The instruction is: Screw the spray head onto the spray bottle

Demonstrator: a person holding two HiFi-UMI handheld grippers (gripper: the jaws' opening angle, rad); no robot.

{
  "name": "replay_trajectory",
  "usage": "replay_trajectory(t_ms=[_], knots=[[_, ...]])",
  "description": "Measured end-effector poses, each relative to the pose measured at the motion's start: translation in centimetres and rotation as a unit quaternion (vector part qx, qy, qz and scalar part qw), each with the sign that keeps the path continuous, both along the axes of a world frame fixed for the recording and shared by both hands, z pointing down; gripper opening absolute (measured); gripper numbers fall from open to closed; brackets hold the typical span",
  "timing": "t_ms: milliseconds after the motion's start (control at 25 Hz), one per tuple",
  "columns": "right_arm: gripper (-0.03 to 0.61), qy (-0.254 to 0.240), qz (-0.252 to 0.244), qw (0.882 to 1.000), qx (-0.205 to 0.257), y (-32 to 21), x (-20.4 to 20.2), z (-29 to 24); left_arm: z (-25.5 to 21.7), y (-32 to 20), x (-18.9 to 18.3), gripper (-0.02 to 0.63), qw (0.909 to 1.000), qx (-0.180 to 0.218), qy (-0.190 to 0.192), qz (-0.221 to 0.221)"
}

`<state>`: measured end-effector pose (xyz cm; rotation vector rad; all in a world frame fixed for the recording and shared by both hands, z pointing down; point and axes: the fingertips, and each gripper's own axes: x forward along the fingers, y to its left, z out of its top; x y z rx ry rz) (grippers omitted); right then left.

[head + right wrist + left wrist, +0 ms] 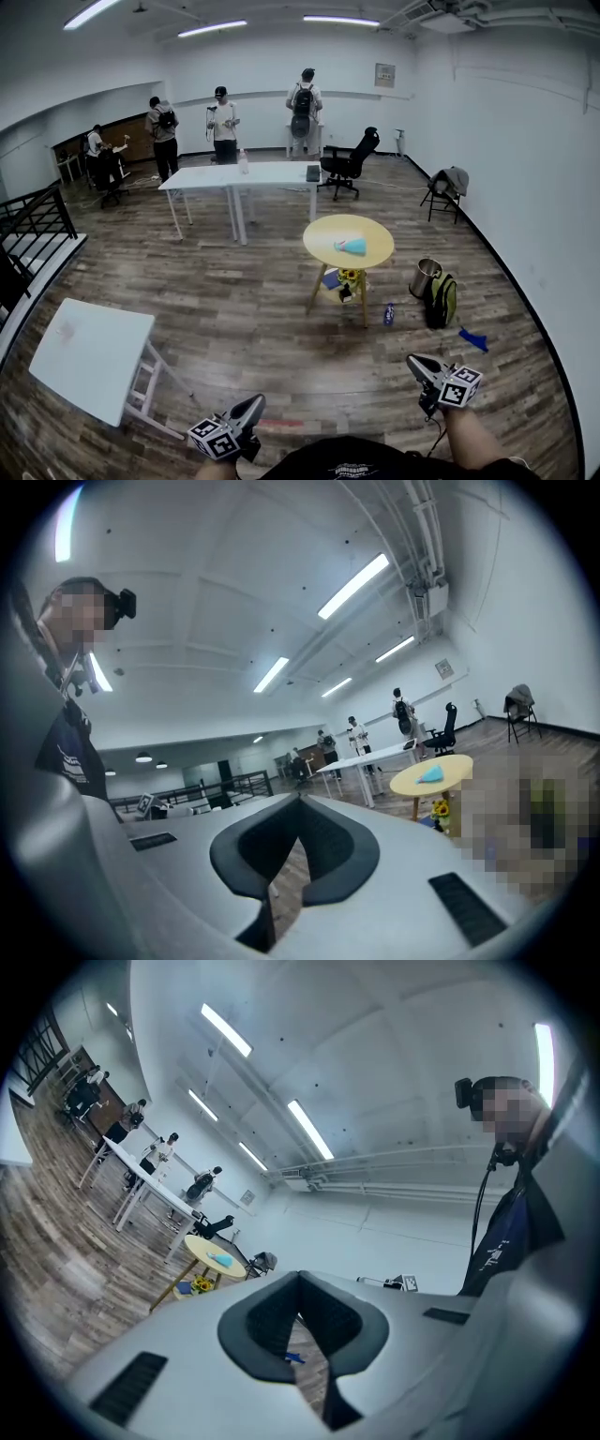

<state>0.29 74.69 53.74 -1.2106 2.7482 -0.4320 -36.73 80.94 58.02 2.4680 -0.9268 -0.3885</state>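
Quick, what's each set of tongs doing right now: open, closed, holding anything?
Left tongs: closed, holding nothing.
Right tongs: closed, holding nothing.

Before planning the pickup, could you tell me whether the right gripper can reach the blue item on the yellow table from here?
Probably not: the right gripper is close to the person, while the yellow table with the blue item stands far across the floor. Nothing blocks the path.

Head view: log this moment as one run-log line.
task: not started | left gripper: shut, empty | right gripper: shut, empty | yellow table: ahead, apart from both | blue item: on it
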Motion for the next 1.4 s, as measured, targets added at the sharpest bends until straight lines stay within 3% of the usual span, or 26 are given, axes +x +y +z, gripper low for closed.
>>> replay_trajectory(t_ms=[120, 240, 400, 680, 880, 1160, 1400], knots=[[0.011, 0.065, 0.045, 0.995, 0.066, -1.5, 0.8, -3.0, -0.1, -0.7, 0.2, 0.009, 1.0, 0.0, -0.003, 0.002], [0.011, 0.122, 0.099, 0.976, 0.153, -2.7, 2.3, -8.0, -0.3, -1.5, 0.9, 0.011, 1.0, 0.0, -0.005, 0.006], [0.011, 0.129, 0.125, 0.964, 0.196, -3.9, 3.9, -11.7, -1.0, -2.8, 2.1, 0.011, 0.9999, 0.002, -0.006, 0.01], [0.011, 0.132, 0.125, 0.966, 0.184, -5.9, 5.5, -10.8, -1.1, -5.1, 3.4, 0.011, 0.9999, -0.001, -0.009, 0.013], [0.012, 0.132, 0.109, 0.971, 0.165, -9.4, 8.4, -9.5, -0.7, -9.0, 6.4, 0.009, 0.9998, -0.009, -0.014, 0.012], [0.023, 0.144, 0.016, 0.984, 0.1, -17.3, 14.0, -3.1, 0.7, -18.4, 16.0, 0.011, 0.9993, -0.02, -0.027, 0.015], [0.118, 0.181, -0.11, 0.976, 0.041, -25.1, 18.0, 1.5, -1.2, -27.8, 26.4, 0.009, 0.9998, -0.017, 0.005, 0.012]])
